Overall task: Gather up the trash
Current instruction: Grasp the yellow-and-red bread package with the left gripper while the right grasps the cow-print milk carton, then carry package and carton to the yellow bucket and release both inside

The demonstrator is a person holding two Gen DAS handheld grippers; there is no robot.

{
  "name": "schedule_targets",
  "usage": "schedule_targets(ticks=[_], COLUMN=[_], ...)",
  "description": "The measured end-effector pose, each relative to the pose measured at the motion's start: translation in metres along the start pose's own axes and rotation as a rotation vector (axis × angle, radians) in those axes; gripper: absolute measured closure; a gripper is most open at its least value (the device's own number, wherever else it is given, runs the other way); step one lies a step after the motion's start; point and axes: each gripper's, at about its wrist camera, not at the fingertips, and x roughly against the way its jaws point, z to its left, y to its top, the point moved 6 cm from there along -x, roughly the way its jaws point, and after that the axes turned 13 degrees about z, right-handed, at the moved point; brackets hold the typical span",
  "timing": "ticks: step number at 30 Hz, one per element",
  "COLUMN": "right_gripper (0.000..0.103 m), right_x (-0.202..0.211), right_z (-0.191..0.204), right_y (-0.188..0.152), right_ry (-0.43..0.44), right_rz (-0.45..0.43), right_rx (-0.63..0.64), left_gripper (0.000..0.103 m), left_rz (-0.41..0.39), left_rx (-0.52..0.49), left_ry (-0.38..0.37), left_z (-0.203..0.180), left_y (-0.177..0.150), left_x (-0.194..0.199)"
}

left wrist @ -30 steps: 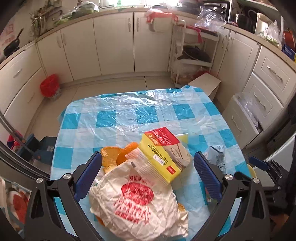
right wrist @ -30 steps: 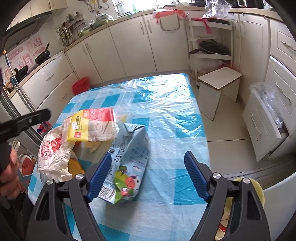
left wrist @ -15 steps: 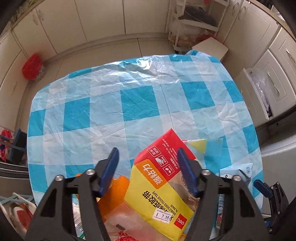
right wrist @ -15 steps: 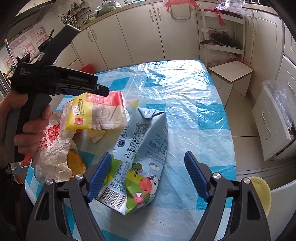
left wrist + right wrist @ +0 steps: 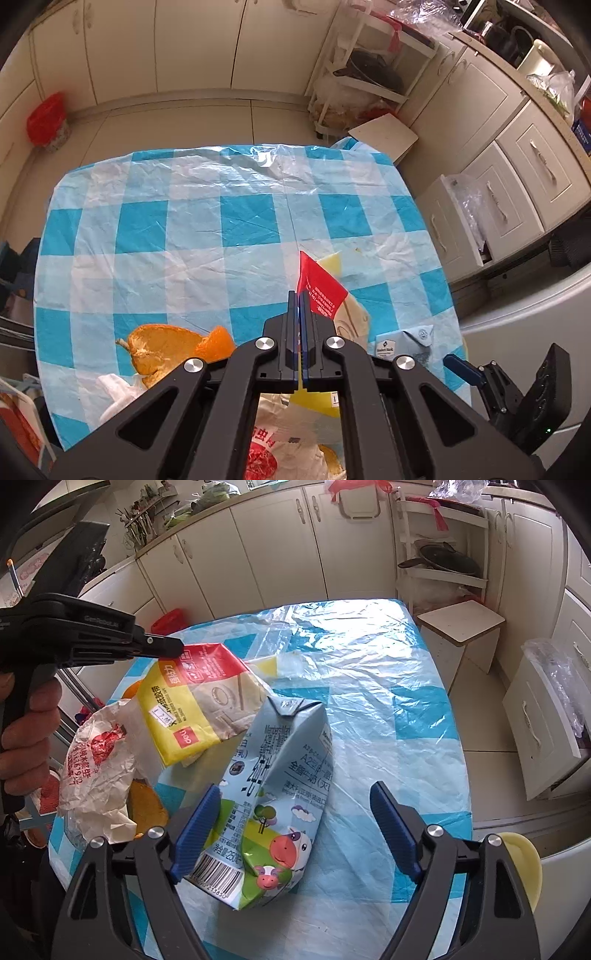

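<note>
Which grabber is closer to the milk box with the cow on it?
Right. The right gripper hangs open right over the milk carton, one finger beside its bottom end. The left gripper is farther off, shut on the yellow and red packet.

Cream cabinets (image 5: 159, 44) line a beige tiled floor (image 5: 207, 125).

On the worktop (image 5: 369, 686) the carton (image 5: 273, 786) lies between the right gripper's (image 5: 295, 830) fingers (image 5: 197, 818), which stand on either side of it. Left of the carton, the packet (image 5: 199, 701) hangs from the left gripper (image 5: 173, 649), above the bag (image 5: 98, 764) and peel (image 5: 173, 347). A stool (image 5: 461, 622) stands beyond the worktop's far right corner.
</note>
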Motion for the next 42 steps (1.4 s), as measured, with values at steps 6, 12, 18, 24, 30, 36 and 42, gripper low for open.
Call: schedule_targets(ticks=[6,12,18,24,30,36,42], right_gripper=[0.021,0.019,0.019,0.046,0.071,0.071,0.071], right_x=[0.001,-0.001,-0.005,-0.015,-0.005,0.018,0.030], right_z=[0.005,0.007,0.009,0.008,0.016,0.012,-0.002], right_y=[-0.002,0.000,-0.002,-0.001,0.000,0.002,-0.002], right_ry=[-0.019,-0.037,0.000,0.133,0.149,0.124,0.097], right_rz=[-0.003,-0.006,0.010,0.056,0.030,-0.032,-0.050], right_rx=[0.014,0.018,0.003,-0.052,-0.018,-0.006,-0.012], left_gripper=[0.102,0.102,0.102,0.102,0.102,0.102,0.102], left_rz=[-0.072,-0.192,-0.211,-0.218,-0.222,-0.238,-0.260], left_rx=[0.026,0.038,0.038,0.041,0.052,0.043,0.023], left_ry=[-0.046,-0.053,-0.092,-0.118,-0.131,-0.121,-0.105], left_z=[-0.004,-0.016,-0.021,-0.021,-0.021,-0.027,-0.042], left_y=[-0.015,-0.039,-0.055,-0.059,-0.062,-0.068,-0.075], left_x=[0.032,0.072,0.081,0.087,0.089,0.092,0.098])
